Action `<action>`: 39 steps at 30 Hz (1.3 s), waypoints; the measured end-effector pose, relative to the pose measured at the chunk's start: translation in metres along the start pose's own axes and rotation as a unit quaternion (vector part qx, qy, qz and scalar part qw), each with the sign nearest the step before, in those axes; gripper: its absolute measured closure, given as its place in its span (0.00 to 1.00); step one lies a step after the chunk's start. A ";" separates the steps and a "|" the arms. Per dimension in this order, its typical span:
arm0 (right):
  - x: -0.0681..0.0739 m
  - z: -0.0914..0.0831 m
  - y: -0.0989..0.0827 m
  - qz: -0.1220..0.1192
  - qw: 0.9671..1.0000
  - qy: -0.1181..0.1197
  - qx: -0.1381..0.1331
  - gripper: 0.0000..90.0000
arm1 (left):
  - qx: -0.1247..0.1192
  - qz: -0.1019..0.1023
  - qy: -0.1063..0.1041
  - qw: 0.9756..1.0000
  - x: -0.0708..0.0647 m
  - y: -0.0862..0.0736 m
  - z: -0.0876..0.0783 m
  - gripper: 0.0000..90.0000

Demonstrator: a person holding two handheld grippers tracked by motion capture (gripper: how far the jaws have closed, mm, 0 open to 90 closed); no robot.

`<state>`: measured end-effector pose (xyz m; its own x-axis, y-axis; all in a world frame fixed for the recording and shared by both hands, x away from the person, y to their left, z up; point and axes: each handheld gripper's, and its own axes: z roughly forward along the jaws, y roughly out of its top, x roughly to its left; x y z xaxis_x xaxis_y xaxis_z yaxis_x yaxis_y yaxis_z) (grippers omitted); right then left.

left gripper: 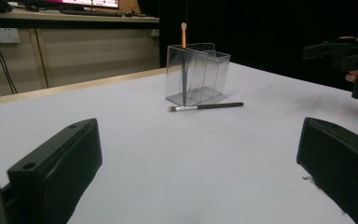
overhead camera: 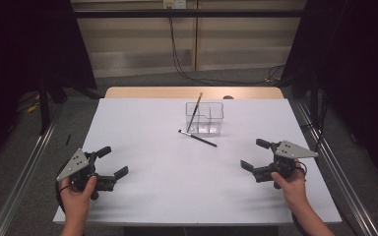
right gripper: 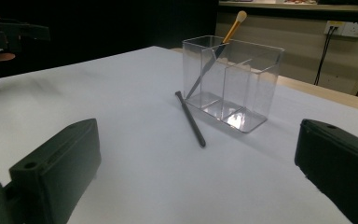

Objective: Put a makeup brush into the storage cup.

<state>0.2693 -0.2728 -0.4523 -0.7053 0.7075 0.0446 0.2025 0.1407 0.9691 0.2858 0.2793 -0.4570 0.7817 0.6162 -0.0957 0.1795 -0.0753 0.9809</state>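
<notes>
- Clear plastic was what I saw first: a see-through organizer (overhead camera: 204,118) with several compartments stood upright on the white counter (overhead camera: 167,172), toward the far edge and a little right of the middle.
- An orange-handled brush (overhead camera: 195,112) stood in the organizer's left-hand compartment as seen in the high view, leaning, with its pale orange end sticking out above the rim.
- A black makeup brush (overhead camera: 197,138) lay flat on the counter just in front of the organizer, on its near side, set at a slant; in the left gripper view its bristle tip pointed left and its handle ran right. I could not tell whether it touched the organizer's base.
- My left claw (overhead camera: 112,162) sat near the counter's near left corner, gripped by the left hand (overhead camera: 77,196). Its jaws were spread wide with nothing between them, and it was well apart from both brushes.
- My right claw (overhead camera: 255,154) was by the right edge, nearer the near corner, gripped by the right hand (overhead camera: 290,184). Its jaws were likewise released and bare.
- Both claws faced inward toward the organizer, with bare counter between them and it.
</notes>
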 end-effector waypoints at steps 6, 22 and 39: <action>0.001 0.010 0.005 0.003 1.000 0.003 0.004 0.00 | -0.002 0.004 0.001 1.000 0.000 0.001 -0.002 0.00; 0.002 0.021 0.015 -0.002 1.000 0.010 -0.008 0.00 | -0.006 0.000 0.007 1.000 -0.001 0.000 -0.006 0.00; 0.008 0.044 0.025 -0.003 1.000 0.024 -0.015 0.00 | -0.003 0.006 0.001 1.000 0.000 0.001 -0.004 0.00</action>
<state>0.2984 -0.2327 -0.4382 -0.7385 0.6724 0.0498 0.1788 0.1240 0.9760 0.2835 0.2819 -0.4558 0.7832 0.6162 -0.0832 0.1659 -0.0781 0.9830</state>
